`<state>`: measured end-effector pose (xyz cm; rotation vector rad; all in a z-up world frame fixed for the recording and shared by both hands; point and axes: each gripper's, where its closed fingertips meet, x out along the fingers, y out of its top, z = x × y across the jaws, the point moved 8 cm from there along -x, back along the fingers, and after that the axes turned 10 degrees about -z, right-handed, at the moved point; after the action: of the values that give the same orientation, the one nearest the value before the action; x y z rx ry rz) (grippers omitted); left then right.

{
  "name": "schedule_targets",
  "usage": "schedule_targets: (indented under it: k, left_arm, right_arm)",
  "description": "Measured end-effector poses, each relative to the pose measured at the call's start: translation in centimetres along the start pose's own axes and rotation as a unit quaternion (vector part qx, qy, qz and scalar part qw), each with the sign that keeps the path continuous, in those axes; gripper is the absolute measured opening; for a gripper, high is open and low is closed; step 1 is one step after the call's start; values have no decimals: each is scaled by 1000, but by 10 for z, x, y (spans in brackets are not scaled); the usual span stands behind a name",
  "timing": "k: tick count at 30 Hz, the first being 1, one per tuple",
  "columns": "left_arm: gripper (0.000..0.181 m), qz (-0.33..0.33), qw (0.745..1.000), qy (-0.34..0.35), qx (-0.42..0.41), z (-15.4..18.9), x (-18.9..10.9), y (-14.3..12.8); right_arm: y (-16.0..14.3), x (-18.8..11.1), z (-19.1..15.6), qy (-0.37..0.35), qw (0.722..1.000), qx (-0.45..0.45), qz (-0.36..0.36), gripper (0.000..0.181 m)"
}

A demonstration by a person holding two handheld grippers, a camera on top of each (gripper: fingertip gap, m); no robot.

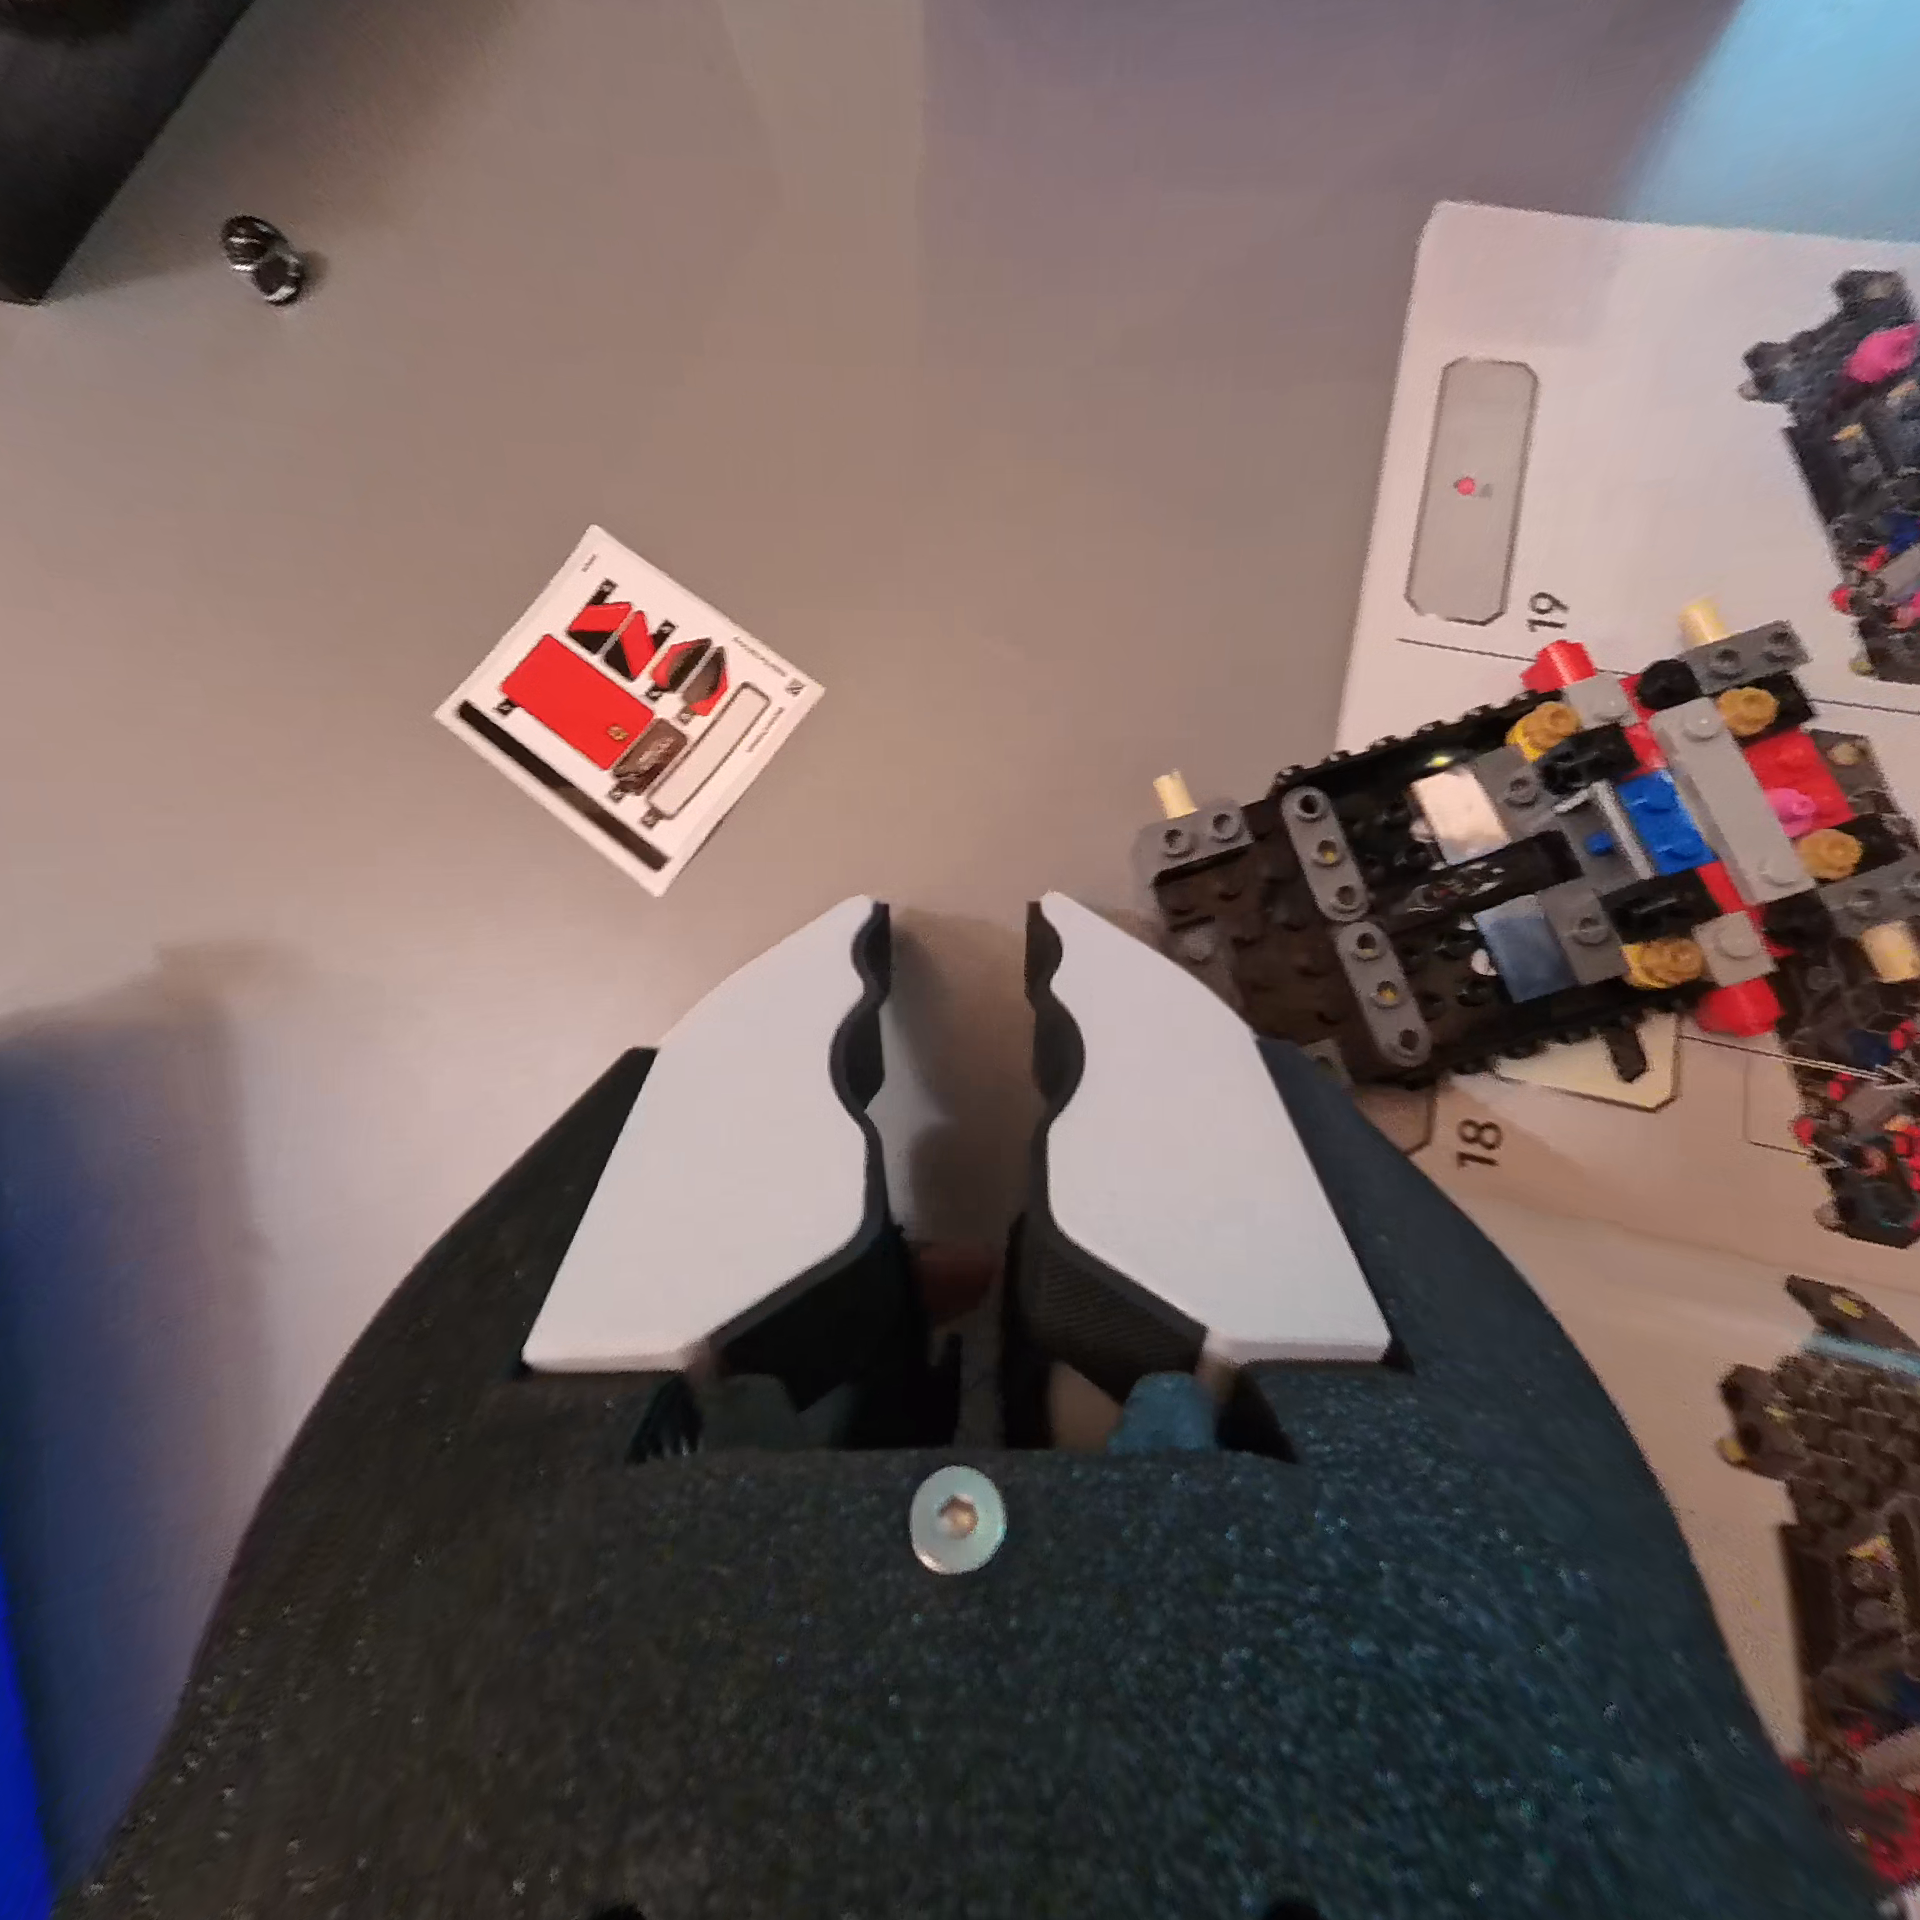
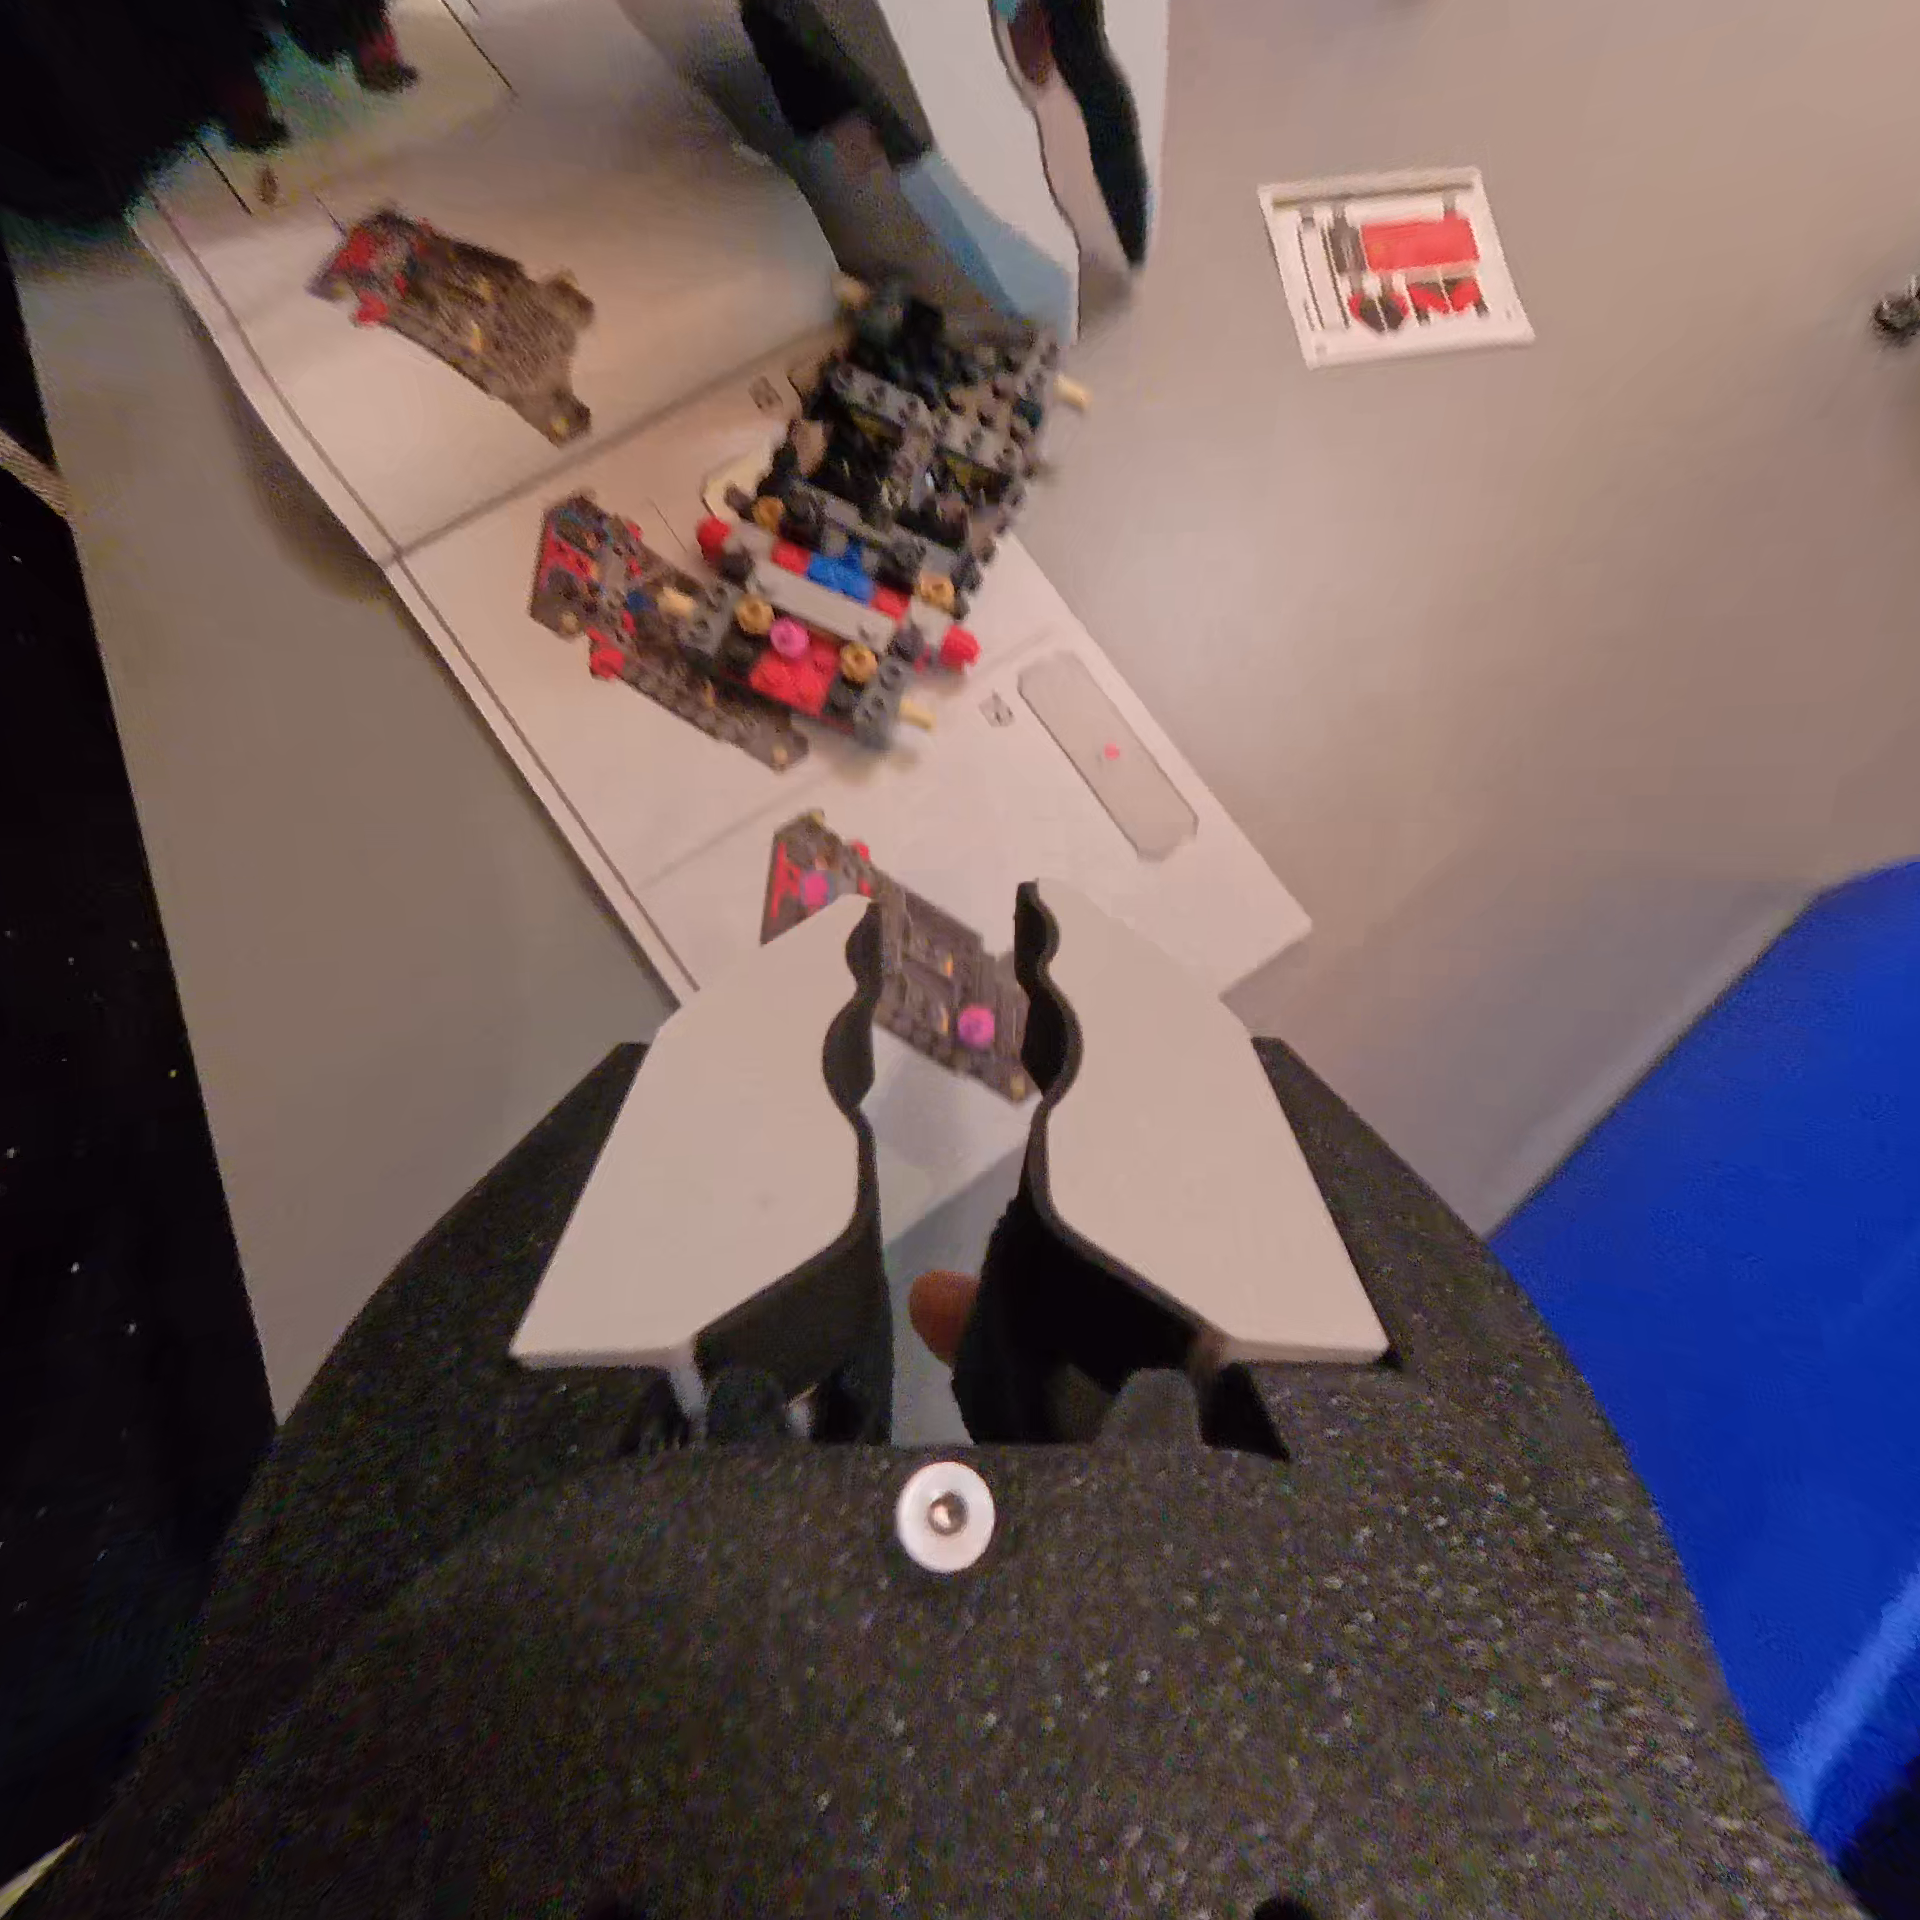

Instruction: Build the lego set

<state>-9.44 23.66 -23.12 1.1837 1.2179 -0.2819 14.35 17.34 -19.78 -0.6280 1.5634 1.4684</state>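
A partly built lego model [image 1: 1538,883], mostly black with grey, red, blue and gold pieces, lies on the open instruction booklet [image 1: 1621,395] at the right of the left wrist view. My left gripper [image 1: 958,906] is open and empty, over bare table to the left of the model. In the right wrist view the model [image 2: 873,540] lies on the booklet [image 2: 1039,790] ahead. My right gripper [image 2: 945,904] is open and empty, above the booklet's near page. The left gripper [image 2: 1091,135] shows beyond the model.
A sticker sheet [image 1: 629,707] with red and black shapes lies on the grey table; it also shows in the right wrist view [image 2: 1392,265]. A small black wheel piece [image 1: 262,260] lies far left. A blue surface [image 2: 1714,1299] borders the table. A dark object [image 1: 73,135] fills the left wrist view's top-left corner. My hands' fingertips stand some 15 cm from each other.
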Motion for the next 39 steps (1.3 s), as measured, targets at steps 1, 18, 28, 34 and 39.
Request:
schedule_targets:
  k: [1,18,28,34,39]
  left_arm:
    - [26,3,1000,14,-3,-3,-1,0]
    - [0,242,958,-21,-153,-29,-39,6]
    - [2,219,967,-3,-130,-26,-35,6]
    - [3,216,968,-1,-131,-26,-35,5]
    - [5,209,969,4,-129,-27,-33,5]
  right_arm:
    - [-5,-2,1,-2,1000,9,-10,21]
    - [-35,13,7,3,998,60,-20,12]
    - [-24,14,7,14,998,39,-40,8]
    - [-24,15,8,8,998,37,-49,9]
    - [-24,16,7,11,998,34,-51,9]
